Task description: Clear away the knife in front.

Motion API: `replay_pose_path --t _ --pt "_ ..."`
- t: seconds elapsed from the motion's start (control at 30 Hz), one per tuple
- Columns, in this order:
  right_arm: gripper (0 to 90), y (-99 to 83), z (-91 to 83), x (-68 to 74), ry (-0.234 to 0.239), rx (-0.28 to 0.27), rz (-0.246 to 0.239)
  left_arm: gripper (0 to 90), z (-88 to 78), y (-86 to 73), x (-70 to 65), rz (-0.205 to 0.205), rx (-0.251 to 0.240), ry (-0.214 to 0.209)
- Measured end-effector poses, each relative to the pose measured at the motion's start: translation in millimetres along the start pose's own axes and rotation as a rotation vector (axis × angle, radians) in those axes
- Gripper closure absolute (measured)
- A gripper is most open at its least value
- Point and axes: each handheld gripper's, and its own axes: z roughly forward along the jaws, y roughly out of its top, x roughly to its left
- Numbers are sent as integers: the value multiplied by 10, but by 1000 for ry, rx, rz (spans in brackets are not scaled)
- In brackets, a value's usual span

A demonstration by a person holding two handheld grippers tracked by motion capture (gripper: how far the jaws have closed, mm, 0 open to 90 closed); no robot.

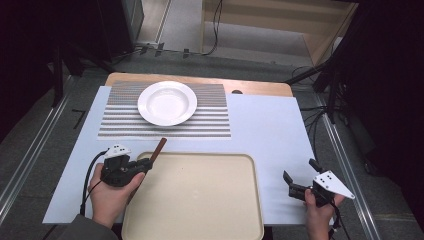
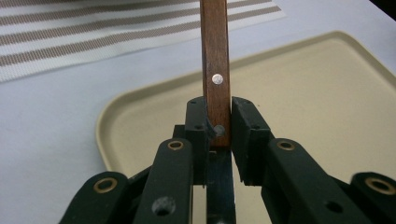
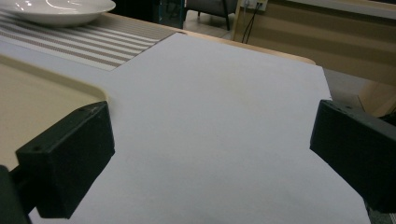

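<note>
The left tongs (image 1: 146, 165) sit at the near left of the counter (image 1: 270, 130), held in the person's left hand (image 1: 107, 192), just over the far left corner of the beige tray (image 1: 200, 200). Their jaws are closed on a brown wooden handle (image 1: 159, 149), which sticks out past the tray's far rim toward the striped placemat (image 1: 210, 112). In the left gripper view the handle (image 2: 215, 60) stands straight up between the two black jaws, pinched near its lower end, with two metal rivets showing on its face (one just above the jaws, one level with them). What lies at the gripped end, behind the jaws, I cannot tell.

The right tongs (image 1: 300, 176) rest at the near right of the counter in the person's right hand (image 1: 317, 215), well apart from the tray's right rim. Their jaws are spread wide with nothing between them; in the right gripper view the two black pads frame bare white counter covering (image 3: 224, 116), with the tray's corner (image 3: 42, 98) at the left.

A white plate (image 1: 167, 103) sits on the striped placemat at the far side, well beyond the tray. The tray itself holds nothing.
</note>
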Motion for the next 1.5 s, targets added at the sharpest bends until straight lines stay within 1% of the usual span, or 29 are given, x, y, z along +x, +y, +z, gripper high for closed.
replay_pose_path --t 0.23,0.4,0.5,0.57,0.6,0.67,0.77,0.87,0.9,1.0,1.03,1.07,1.1,1.13,1.17,1.2,1.23,1.27,1.3,1.33,1.37,1.4,1.47,1.5 --pt "0 -1 -3 -1 1 -4 0 767 39 -183 -32 -28 16 -12" --pt "0 -1 -1 1 -1 -1 -2 767 85 -298 -67 -30 41 -13" --pt "0 -1 0 2 -4 1 -4 767 107 -349 -68 -39 50 -13" --pt "0 0 0 5 -4 2 -2 767 116 -370 -69 -38 55 -11" --pt "0 0 1 5 -5 3 -2 766 121 -378 -72 -44 56 -14" --pt "0 0 1 6 -5 4 -2 766 130 -392 -74 -41 61 -7" --pt "0 -1 1 5 -5 3 -3 766 143 -419 -69 -48 68 -3" --pt "0 -1 0 5 -5 3 -3 764 157 -442 -64 -53 73 11" --pt "0 -1 0 5 -5 3 -3 763 155 -442 -58 -54 74 7" --pt "0 -1 0 6 -5 3 -3 759 154 -431 -51 -44 73 9" --pt "0 -1 0 6 -5 3 -4 746 153 -419 -53 -47 62 11" --pt "0 -1 -1 5 -5 2 -3 715 142 -390 -59 -34 52 24" --pt "0 -2 0 4 -5 2 -3 705 137 -367 -67 -23 49 32" --pt "0 -2 0 5 -6 2 -3 732 136 -333 -77 -12 46 38" --pt "0 -2 0 5 -6 2 -3 732 137 -299 -82 -4 42 26" --pt "0 -2 1 6 -6 3 -4 785 146 -269 -90 3 34 -8" --pt "0 -1 3 7 -6 5 -4 846 166 -235 -113 29 37 -28" --pt "0 -1 3 8 -6 5 -5 892 185 -216 -135 43 46 -32" --pt "0 -1 3 8 -7 5 -4 893 220 -196 -157 68 59 -48" --pt "0 -1 3 8 -7 5 -4 893 259 -183 -183 84 73 -60" --pt "0 -1 2 7 -7 5 -4 894 299 -177 -206 99 87 -62" --pt "0 -2 2 7 -7 5 -5 894 333 -177 -225 117 106 -54" --pt "0 -2 3 8 -8 6 -6 895 389 -192 -249 140 137 -43" --pt "0 -2 4 9 -10 7 -7 895 397 -201 -251 149 143 -27"
